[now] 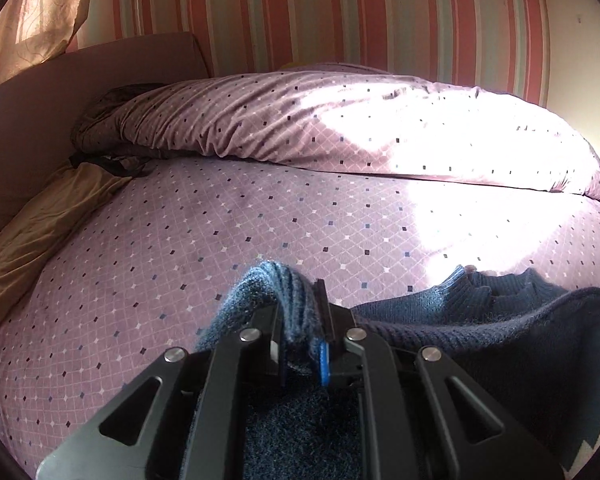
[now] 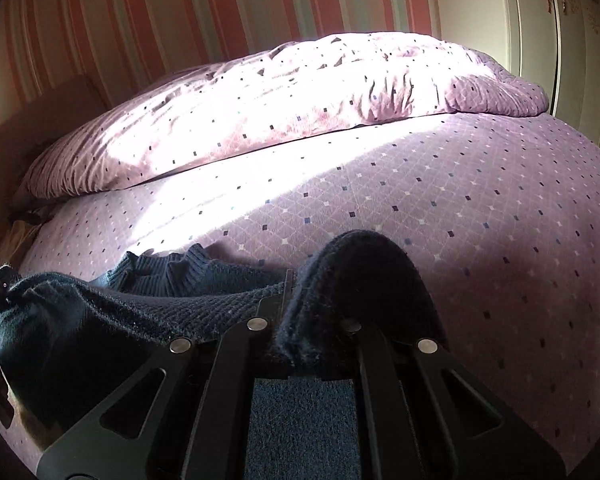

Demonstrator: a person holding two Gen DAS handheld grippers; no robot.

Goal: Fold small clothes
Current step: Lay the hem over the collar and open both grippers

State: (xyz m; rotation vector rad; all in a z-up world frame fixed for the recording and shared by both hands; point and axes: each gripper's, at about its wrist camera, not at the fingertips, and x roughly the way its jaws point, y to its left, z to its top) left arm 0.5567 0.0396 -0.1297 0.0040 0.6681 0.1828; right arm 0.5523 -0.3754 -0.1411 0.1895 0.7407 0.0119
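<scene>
One navy knit sweater (image 1: 480, 312), two grippers clamped on it

Left gripper (image 1: 304, 316) pinched tight on a fold, lower centre; right gripper (image 2: 300, 300) likewise (fabric drapes over its tips); sweater spans lower frame above one purple bedsheet (image 1: 180, 240); one matching duvet (image 2: 260, 112) bunched upper frame.

Bedroom with a striped wall (image 1: 340, 16) in pink, white and pale green, a bed covered in a purple diamond-print sheet (image 1: 180, 232), a matching bunched-up duvet (image 1: 300, 128) along the wall, tan curtain (image 1: 36, 12) in the corner, strong sunlight blowing out the covers
</scene>
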